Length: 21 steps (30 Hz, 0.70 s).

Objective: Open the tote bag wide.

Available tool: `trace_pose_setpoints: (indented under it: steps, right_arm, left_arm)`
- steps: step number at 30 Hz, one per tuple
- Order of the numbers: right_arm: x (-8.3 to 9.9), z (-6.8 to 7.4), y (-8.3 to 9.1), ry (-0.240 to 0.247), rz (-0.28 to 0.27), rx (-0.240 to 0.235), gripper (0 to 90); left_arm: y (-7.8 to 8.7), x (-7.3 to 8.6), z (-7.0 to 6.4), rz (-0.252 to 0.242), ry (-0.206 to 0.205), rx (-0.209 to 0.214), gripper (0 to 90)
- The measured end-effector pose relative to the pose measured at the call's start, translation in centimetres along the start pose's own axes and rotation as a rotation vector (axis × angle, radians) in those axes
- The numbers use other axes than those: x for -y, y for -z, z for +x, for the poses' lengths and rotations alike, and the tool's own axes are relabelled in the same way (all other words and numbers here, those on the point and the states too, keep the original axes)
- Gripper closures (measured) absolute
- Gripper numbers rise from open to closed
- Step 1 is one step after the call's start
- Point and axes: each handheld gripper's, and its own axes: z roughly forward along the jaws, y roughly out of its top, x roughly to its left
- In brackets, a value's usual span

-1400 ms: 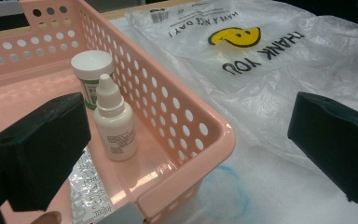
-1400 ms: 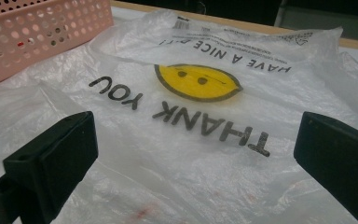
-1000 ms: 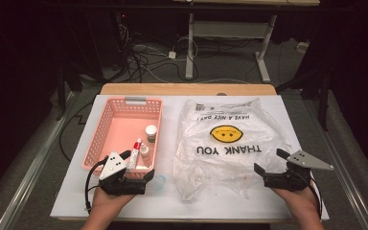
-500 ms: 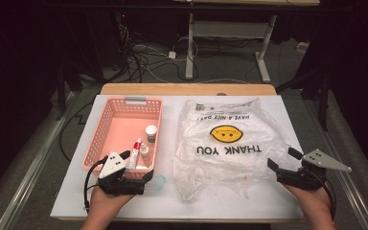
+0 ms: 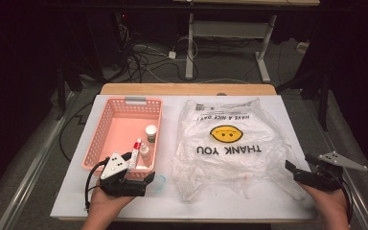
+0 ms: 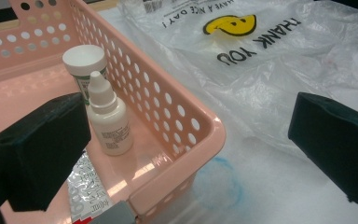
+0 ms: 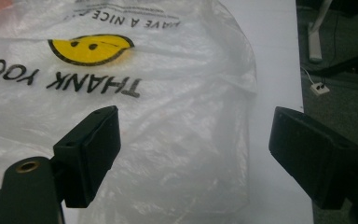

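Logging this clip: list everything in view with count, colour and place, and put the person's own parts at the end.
Basket: 1, pink, perforated, left half of the mat.
Dropper bottle: 1, white, upright in the basket's near right corner.
Capped bottle: 1, white cap, upright just behind the dropper bottle.
Tube: 1, white with red cap, lying in the basket.
Plastic bag: 1, clear, yellow smiley, THANK YOU print, flat on the mat's right half.
Mat: 1, white, covering the table.
Table: 1, wood edge at the far side.
Left gripper: black, open, at the basket's near edge.
Right gripper: black, open, at the bag's near right edge.
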Motion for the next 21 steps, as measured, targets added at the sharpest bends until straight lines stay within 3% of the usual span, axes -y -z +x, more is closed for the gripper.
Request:
trace_pose_setpoints:
  steps: [7,11,17,21]
  right_arm:
    - [0.7,-0.6,-0.7,-0.029,0.066,0.000,26.4]
    - [1.1,-1.1,-1.1,-0.050,0.095,0.028,32.7]
    - [1.7,-1.9,-1.7,-0.092,0.132,0.025,48.7]
    - [2.1,-1.8,-2.0,-0.105,0.153,-0.009,64.5]
  left_arm:
    - [-0.1,0.0,0.0,0.013,-0.004,0.006,0.0]
    - [-0.1,0.0,-0.1,0.013,-0.007,0.019,0.0]
    - [-0.2,-0.1,-0.2,0.003,-0.023,0.025,0.0]
    - [0.0,-0.2,-0.2,-0.004,-0.021,0.024,0.0]
